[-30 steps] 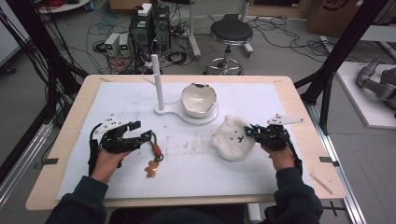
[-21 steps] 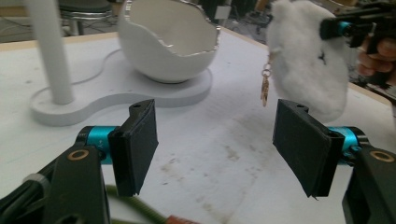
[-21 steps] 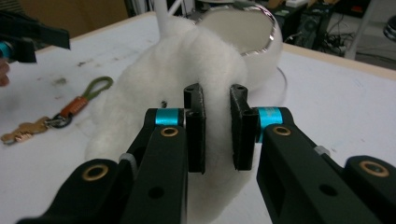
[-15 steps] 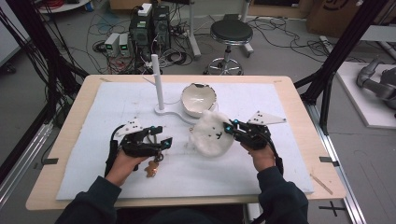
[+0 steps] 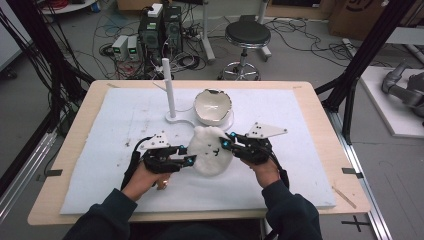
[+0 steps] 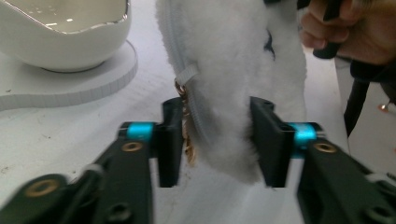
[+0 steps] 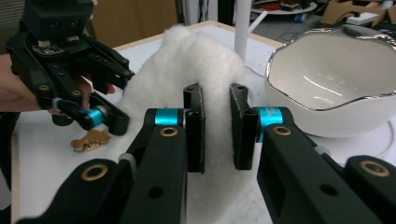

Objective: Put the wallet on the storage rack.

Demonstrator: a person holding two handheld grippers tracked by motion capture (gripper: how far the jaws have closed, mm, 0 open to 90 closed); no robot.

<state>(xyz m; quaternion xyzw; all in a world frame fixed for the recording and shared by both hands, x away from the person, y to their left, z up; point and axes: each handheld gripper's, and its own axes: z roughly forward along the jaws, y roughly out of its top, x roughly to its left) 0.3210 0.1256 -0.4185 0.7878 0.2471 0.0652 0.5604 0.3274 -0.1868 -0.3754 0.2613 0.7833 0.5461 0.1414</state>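
A white fluffy pouch point(image 5: 212, 150) stands on its edge on the white mat point(image 5: 120, 115), between both grippers. My right gripper point(image 5: 225, 142) is shut on the pouch's right side; its pads pinch the fluff point(image 7: 216, 126). My left gripper point(image 5: 189, 160) is open and straddles the pouch's left end point(image 6: 219, 140), one jaw on each side. The pouch's zipper runs down that end, with a grey pull tab point(image 6: 187, 77) and a gold chain point(image 6: 189, 140) beside the left jaw. The right gripper view also has the left gripper point(image 7: 100, 116) behind the pouch point(image 7: 187, 65).
A white bowl point(image 5: 212, 105) with a wavy rim sits on a round base just behind the pouch. A white upright post point(image 5: 169, 85) stands to its left. A small gold trinket point(image 5: 162, 184) lies on the mat near the left hand.
Both hands moved inward toward the table's middle. The right gripper carried the pouch leftward, and the left gripper came right from the gold trinket to straddle the pouch's end.
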